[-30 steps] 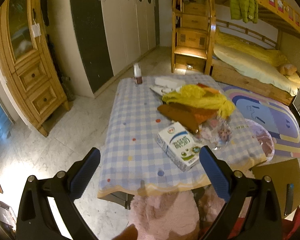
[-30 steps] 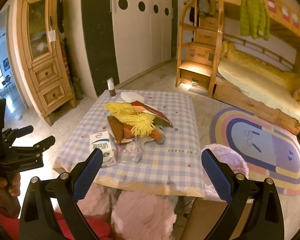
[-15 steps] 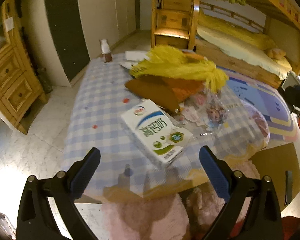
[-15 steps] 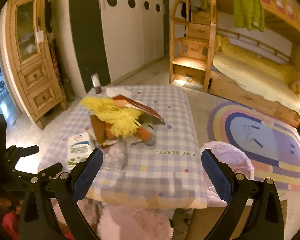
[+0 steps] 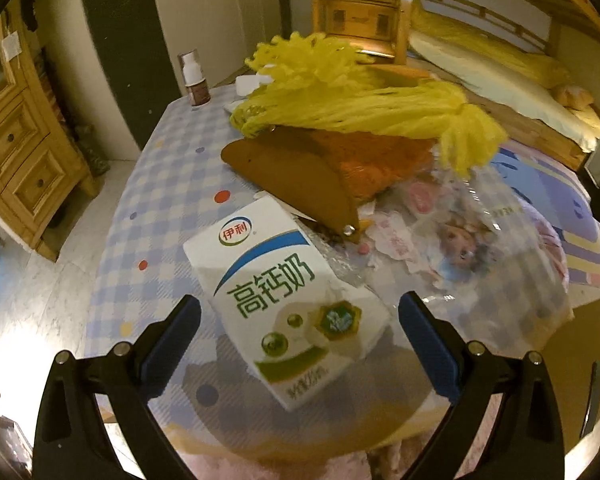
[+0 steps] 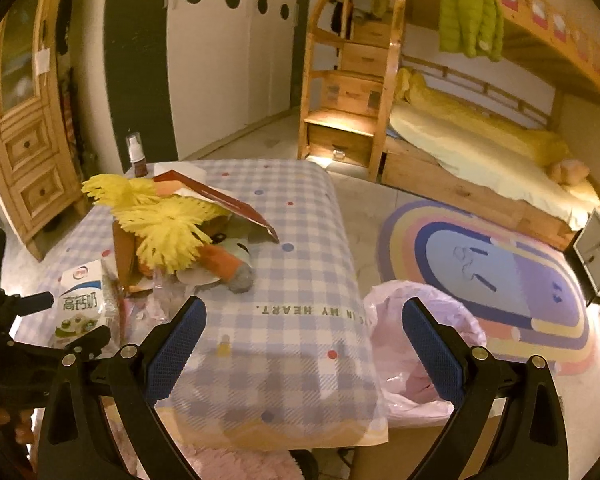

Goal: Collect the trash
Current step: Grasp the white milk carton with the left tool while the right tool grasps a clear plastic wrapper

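Observation:
A white milk carton point(image 5: 284, 300) with green lettering lies on the checked tablecloth point(image 5: 160, 184) near the front edge. My left gripper point(image 5: 300, 316) is open, its fingers either side of the carton's near end, not touching. The carton point(image 6: 80, 304) and the left gripper point(image 6: 66, 322) also show in the right wrist view. A crumpled clear wrapper point(image 5: 472, 240) with a cartoon print lies right of the carton. My right gripper point(image 6: 304, 320) is open and empty above the table's front right part. A pink trash bag point(image 6: 416, 344) stands open beside the table.
Yellow yarn tassels point(image 5: 360, 100) and a brown pouch point(image 5: 300, 176) are piled mid-table. A small pump bottle point(image 5: 194, 80) stands at the far left corner. A bunk bed point(image 6: 480, 140), oval rug point(image 6: 492, 276) and wooden cabinet point(image 6: 24, 120) surround the table.
My left gripper has moved forward and down to the milk carton, which now sits between its open fingers. My right gripper has shifted slightly right, staying open.

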`<state>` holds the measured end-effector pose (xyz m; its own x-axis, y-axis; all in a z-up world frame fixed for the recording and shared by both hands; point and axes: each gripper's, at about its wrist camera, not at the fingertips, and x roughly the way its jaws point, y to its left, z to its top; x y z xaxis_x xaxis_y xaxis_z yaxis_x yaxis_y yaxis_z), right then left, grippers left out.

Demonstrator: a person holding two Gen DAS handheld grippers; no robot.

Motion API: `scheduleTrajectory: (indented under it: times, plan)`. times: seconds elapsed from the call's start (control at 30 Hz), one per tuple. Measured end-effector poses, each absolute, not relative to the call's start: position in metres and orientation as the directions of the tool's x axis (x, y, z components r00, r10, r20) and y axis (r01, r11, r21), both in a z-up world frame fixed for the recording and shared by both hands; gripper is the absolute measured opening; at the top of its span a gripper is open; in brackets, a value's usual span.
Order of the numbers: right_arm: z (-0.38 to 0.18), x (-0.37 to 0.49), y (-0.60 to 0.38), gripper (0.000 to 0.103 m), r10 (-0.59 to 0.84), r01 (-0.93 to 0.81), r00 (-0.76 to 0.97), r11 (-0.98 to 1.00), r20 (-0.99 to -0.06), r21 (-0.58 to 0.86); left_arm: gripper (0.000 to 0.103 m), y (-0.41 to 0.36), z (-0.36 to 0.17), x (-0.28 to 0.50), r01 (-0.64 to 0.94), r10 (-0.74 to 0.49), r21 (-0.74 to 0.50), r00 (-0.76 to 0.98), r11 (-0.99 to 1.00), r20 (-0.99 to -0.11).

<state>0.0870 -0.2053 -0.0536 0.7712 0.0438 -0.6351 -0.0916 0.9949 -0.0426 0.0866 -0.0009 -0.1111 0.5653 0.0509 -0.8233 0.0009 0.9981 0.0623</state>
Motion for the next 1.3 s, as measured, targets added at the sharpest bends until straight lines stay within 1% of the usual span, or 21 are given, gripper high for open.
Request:
scheduleTrajectory:
  times: [0.17, 0.23, 0.27, 0.3, 0.37, 0.57, 0.73, 0.77, 0.8, 0.83, 0.9, 0.97, 1.07, 1.23, 1.3]
  plan:
    - [-0.061, 0.088, -0.207, 0.097, 0.066, -0.104, 0.756, 0.994, -0.651, -0.019, 0.096, -0.002, -0.123, 0.095, -0.023, 0.087, 0.089, 0.532, 0.996, -0.842]
    - [-0.062, 0.086, -0.206, 0.097, 0.083, -0.113, 0.753, 0.994, -0.653, -0.004, 0.096, 0.004, -0.124, 0.094, -0.035, 0.087, 0.081, 0.533, 0.996, -0.842]
    - [-0.063, 0.085, -0.205, 0.097, 0.089, -0.117, 0.750, 0.993, -0.656, 0.002, 0.095, 0.007, -0.125, 0.094, -0.041, 0.087, 0.077, 0.536, 0.996, -0.840]
    - [-0.064, 0.083, -0.204, 0.097, 0.094, -0.123, 0.747, 0.992, -0.658, 0.003, 0.091, 0.011, -0.125, 0.094, -0.044, 0.085, 0.073, 0.537, 0.996, -0.839]
    - [-0.064, 0.081, -0.202, 0.097, 0.102, -0.132, 0.746, 0.991, -0.658, 0.005, 0.085, 0.017, -0.128, 0.093, -0.040, 0.067, 0.054, 0.532, 0.998, -0.844]
    - [-0.063, 0.070, -0.192, 0.096, 0.153, -0.189, 0.740, 0.982, -0.655, 0.016, 0.082, 0.027, -0.122, 0.080, 0.007, 0.005, 0.011, 0.574, 1.000, -0.819]
    - [-0.064, 0.062, -0.182, 0.091, 0.231, -0.250, 0.718, 0.966, -0.657, 0.067, 0.082, 0.042, -0.109, 0.056, 0.004, -0.020, -0.022, 0.606, 1.000, -0.795]
    - [-0.066, 0.062, -0.178, 0.087, 0.253, -0.266, 0.707, 0.960, -0.661, 0.082, 0.082, 0.046, -0.106, 0.053, -0.003, -0.020, -0.027, 0.613, 1.000, -0.790]
    - [-0.067, 0.063, -0.174, 0.078, 0.264, -0.278, 0.699, 0.957, -0.664, 0.087, 0.082, 0.049, -0.103, 0.050, -0.007, -0.020, -0.031, 0.618, 1.000, -0.786]
    - [-0.069, 0.064, -0.171, 0.057, 0.270, -0.287, 0.689, 0.954, -0.673, 0.089, 0.082, 0.052, -0.101, 0.048, -0.011, -0.020, -0.035, 0.623, 0.999, -0.782]
    - [-0.074, 0.069, -0.161, 0.053, 0.312, -0.330, 0.652, 0.937, -0.691, 0.111, 0.082, 0.060, -0.094, 0.044, -0.021, -0.017, -0.040, 0.638, 0.999, -0.770]
    - [-0.077, 0.072, -0.151, 0.040, 0.325, -0.354, 0.638, 0.929, -0.698, 0.108, 0.082, 0.063, -0.089, 0.042, -0.029, -0.015, -0.044, 0.648, 0.999, -0.761]
    - [-0.082, 0.078, -0.136, 0.034, 0.336, -0.380, 0.622, 0.919, -0.707, 0.102, 0.082, 0.066, -0.084, 0.039, -0.032, -0.007, -0.038, 0.661, 0.999, -0.751]
    - [-0.095, 0.095, -0.125, 0.034, 0.305, -0.356, 0.598, 0.930, -0.741, 0.095, 0.082, 0.065, -0.081, 0.034, -0.027, -0.010, -0.037, 0.668, 0.999, -0.744]
    - [-0.100, 0.101, -0.126, 0.031, 0.306, -0.347, 0.582, 0.931, -0.754, 0.111, 0.082, 0.065, -0.080, 0.030, -0.027, -0.010, -0.037, 0.670, 0.999, -0.742]
